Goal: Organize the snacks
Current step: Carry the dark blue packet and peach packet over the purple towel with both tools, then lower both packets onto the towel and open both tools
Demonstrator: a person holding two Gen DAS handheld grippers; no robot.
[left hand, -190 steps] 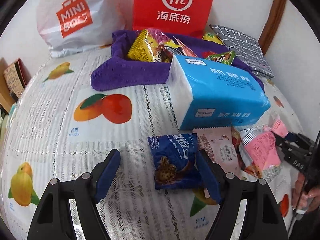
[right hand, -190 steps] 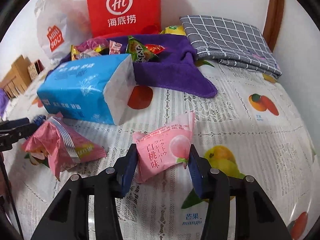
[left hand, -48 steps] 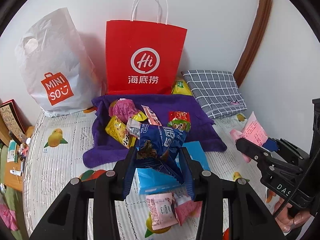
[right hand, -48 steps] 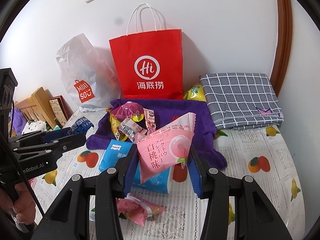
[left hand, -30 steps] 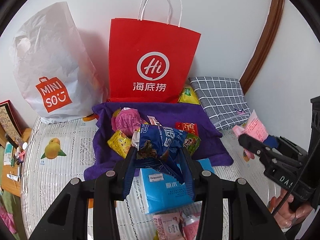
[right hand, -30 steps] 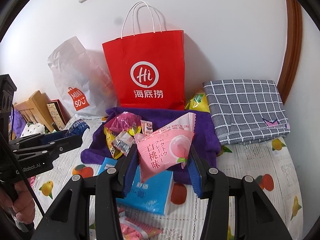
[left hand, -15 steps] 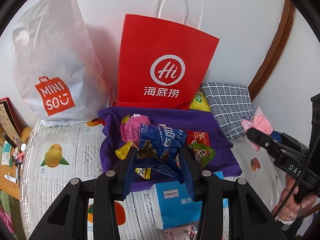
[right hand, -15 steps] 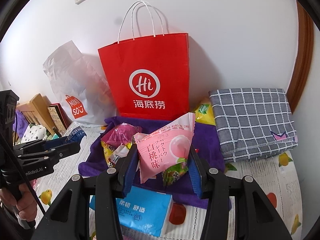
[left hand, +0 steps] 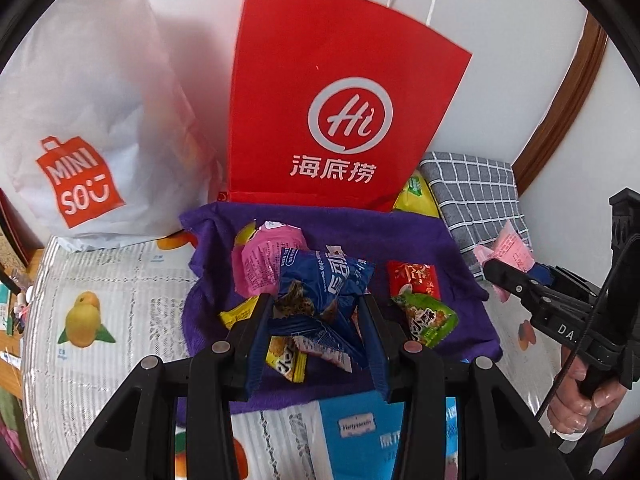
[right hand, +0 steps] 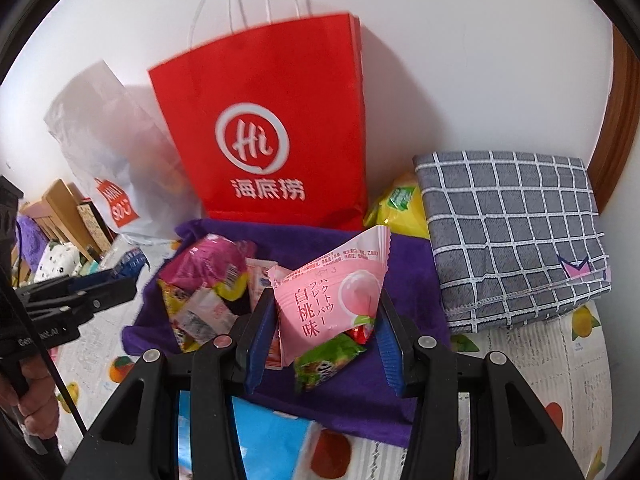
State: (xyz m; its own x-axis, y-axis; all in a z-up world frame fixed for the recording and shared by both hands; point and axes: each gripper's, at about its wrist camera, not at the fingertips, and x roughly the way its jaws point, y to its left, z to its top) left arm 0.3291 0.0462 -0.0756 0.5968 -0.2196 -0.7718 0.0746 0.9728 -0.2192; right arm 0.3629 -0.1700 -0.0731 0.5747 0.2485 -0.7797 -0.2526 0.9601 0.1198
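Observation:
My left gripper (left hand: 316,312) is shut on a blue cookie packet (left hand: 320,292), held above a purple cloth (left hand: 360,232) that carries several snacks. Among them are a pink bag (left hand: 260,264), a red packet (left hand: 414,280) and a green packet (left hand: 430,316). My right gripper (right hand: 326,316) is shut on a pink peach-flavour packet (right hand: 328,296) over the same purple cloth (right hand: 412,272). From the left wrist view the right gripper (left hand: 516,276) shows at the right edge with the pink packet (left hand: 508,248).
A red paper bag (left hand: 344,112) and a white plastic bag (left hand: 80,128) stand against the wall behind the cloth. A folded grey checked cloth (right hand: 508,232) lies at the right. A blue tissue pack (left hand: 384,432) lies in front of the cloth. A yellow bag (right hand: 400,204) sits behind.
Both grippers have moved forward and down toward the purple cloth with their packets still held. The bags and cloth look larger and closer; the tissue pack has slid to the bottom edge.

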